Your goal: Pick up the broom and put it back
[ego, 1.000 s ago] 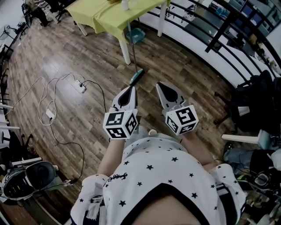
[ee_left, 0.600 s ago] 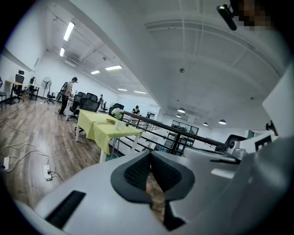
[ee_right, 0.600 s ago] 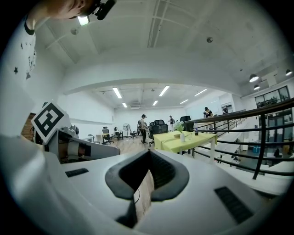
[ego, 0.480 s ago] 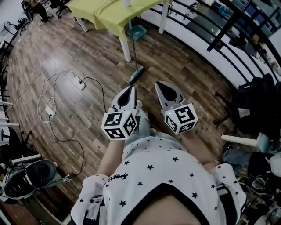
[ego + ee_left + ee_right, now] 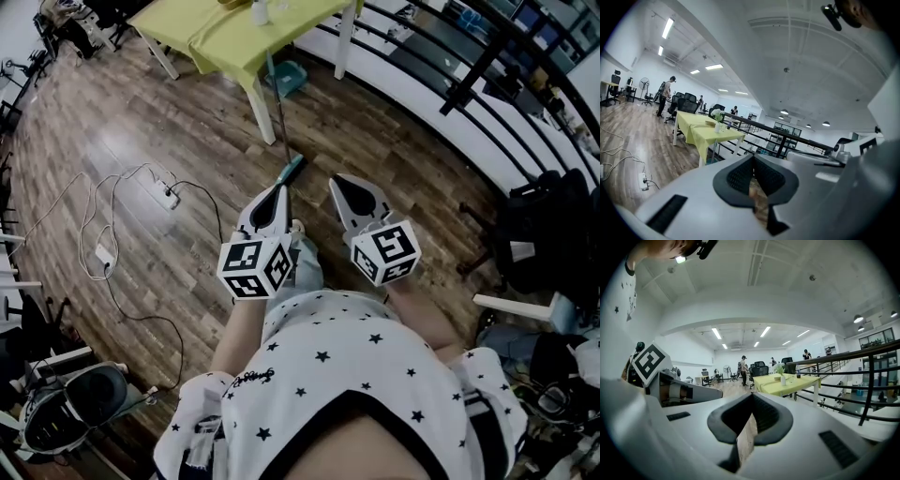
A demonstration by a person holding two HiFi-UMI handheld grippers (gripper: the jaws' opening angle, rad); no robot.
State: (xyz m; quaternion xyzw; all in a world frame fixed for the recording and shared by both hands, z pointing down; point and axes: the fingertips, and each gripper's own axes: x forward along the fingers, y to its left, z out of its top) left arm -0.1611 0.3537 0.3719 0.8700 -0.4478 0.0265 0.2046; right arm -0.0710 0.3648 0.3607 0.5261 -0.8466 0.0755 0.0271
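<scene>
The broom stands on the wood floor with its teal head (image 5: pixel 292 170) down. Its thin handle (image 5: pixel 275 89) leans up against the yellow-clothed table (image 5: pixel 211 36). My left gripper (image 5: pixel 278 191) is shut and empty, its tip just short of the broom head and not touching it. My right gripper (image 5: pixel 340 184) is shut and empty too, level with the left one and to the right of the broom. In the left gripper view the left gripper (image 5: pixel 753 160) points near level toward the table (image 5: pixel 701 130). The right gripper (image 5: pixel 752 398) also faces the table (image 5: pixel 786 383).
A teal dustpan (image 5: pixel 288 75) sits under the table. A power strip with looping cables (image 5: pixel 170 193) lies on the floor at left. A black railing (image 5: pixel 466 86) curves along the right, with a black bag on a chair (image 5: pixel 544 220) by it. People stand far off by desks (image 5: pixel 665 96).
Both grippers have moved a little across the floor toward the table along with the person. They stay shut and empty. The broom has not moved.
</scene>
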